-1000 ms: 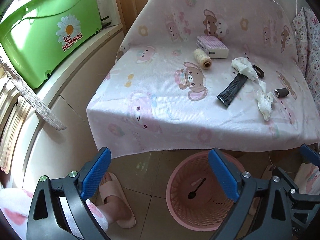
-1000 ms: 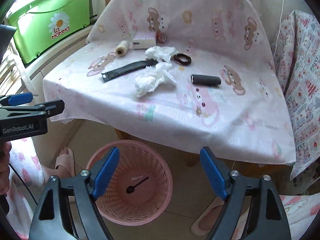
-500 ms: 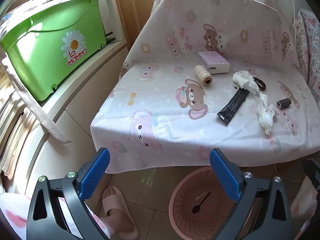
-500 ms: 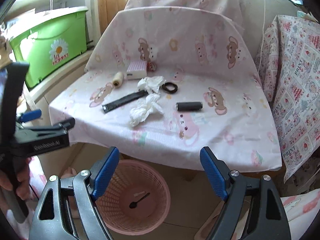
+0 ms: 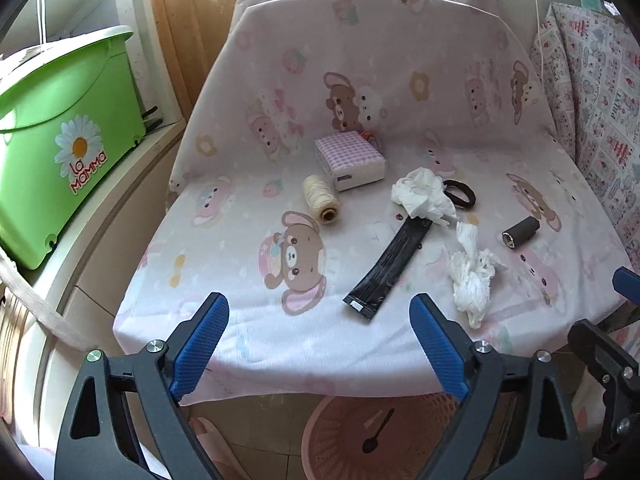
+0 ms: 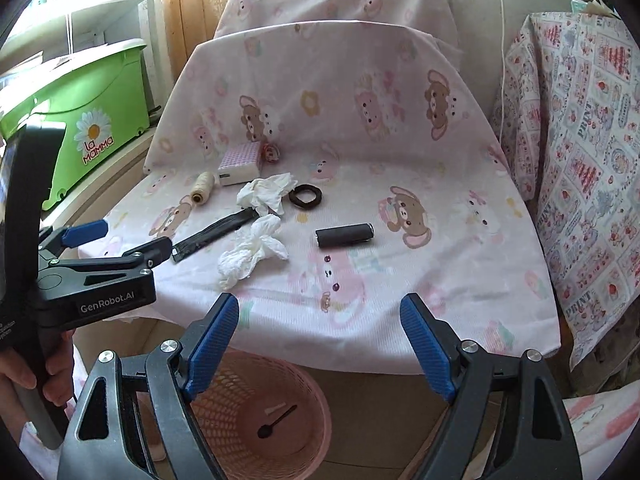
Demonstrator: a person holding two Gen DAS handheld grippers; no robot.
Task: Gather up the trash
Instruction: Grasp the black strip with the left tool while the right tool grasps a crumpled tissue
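White tissues [image 5: 472, 280] on seat | pink basket [image 6: 280, 384] below | left gripper [image 5: 318, 350] wide open, empty | right gripper [image 6: 318, 350] wide open, empty

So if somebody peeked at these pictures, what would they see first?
Probably the bright green bin with a daisy on it, on the ledge at the left. Then the two crumpled white tissues lying on the pink teddy-bear cloth, beside a long black wrapper. Below the cloth's front edge stands a pink basket with a black spoon inside.
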